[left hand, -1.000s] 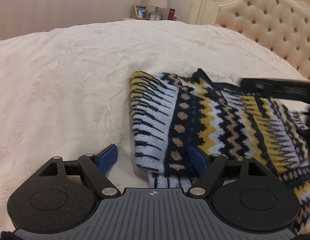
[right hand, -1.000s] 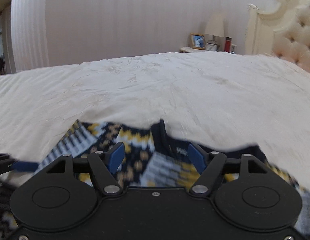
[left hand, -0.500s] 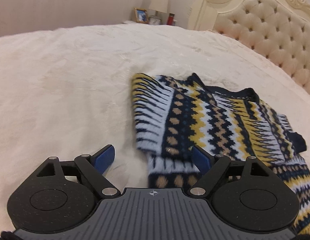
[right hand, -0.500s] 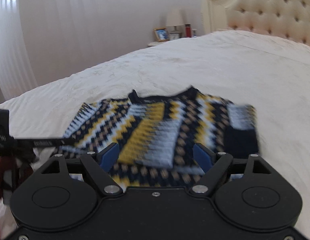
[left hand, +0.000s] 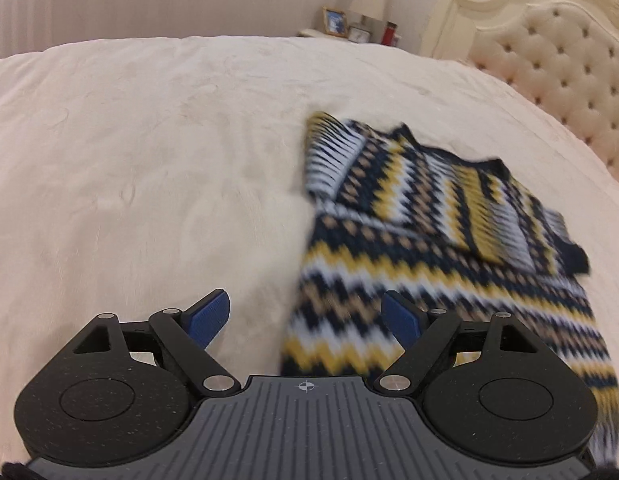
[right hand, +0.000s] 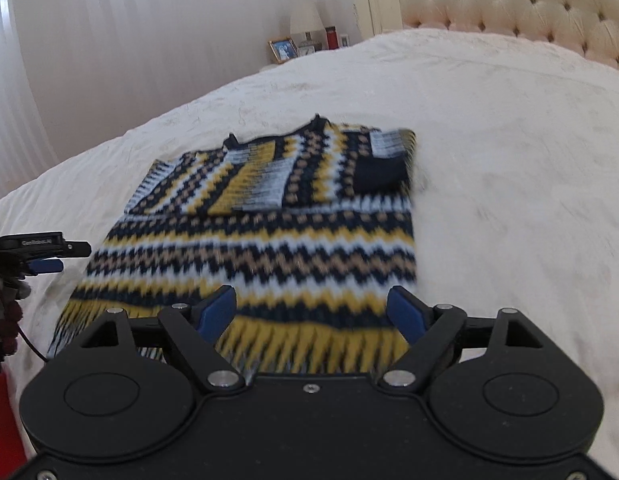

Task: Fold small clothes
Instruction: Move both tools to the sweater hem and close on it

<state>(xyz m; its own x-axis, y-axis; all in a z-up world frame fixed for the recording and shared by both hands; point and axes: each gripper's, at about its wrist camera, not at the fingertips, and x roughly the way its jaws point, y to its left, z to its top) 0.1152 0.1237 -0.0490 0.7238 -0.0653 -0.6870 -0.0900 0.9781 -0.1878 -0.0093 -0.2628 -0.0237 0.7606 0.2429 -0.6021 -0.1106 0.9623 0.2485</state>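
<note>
Bed: a wide bed spread with a cream, faintly embossed quilt [right hand: 509, 140] serves as the folding surface; a tufted cream headboard [left hand: 557, 64] stands at its far end.
Sweater: a small knitted sweater in navy, yellow, white and tan zigzag bands [right hand: 269, 232] lies flat on the quilt, its striped hem nearest the cameras and its neckline far. Both sleeves appear already turned in across the chest, leaving a roughly rectangular shape, probably so the body can next be folded hem to collar.
Left gripper: the black two-finger left gripper with blue pads [left hand: 305, 316] hovers above the sweater's left edge, fingers spread wide, nothing between them. One pad sits over quilt, the other over knit, seemingly lined up for the hem corner.
Right gripper: the matching right gripper [right hand: 311, 312] hangs over the hem, equally wide apart and empty-handed, straddling the yellow fringe band.
Nightstand items: a framed photo [right hand: 283, 50], lamp and red cylinder stand well apart, beyond the bed.
Blur: both views smear slightly, so fine knit detail is uncertain.
</note>
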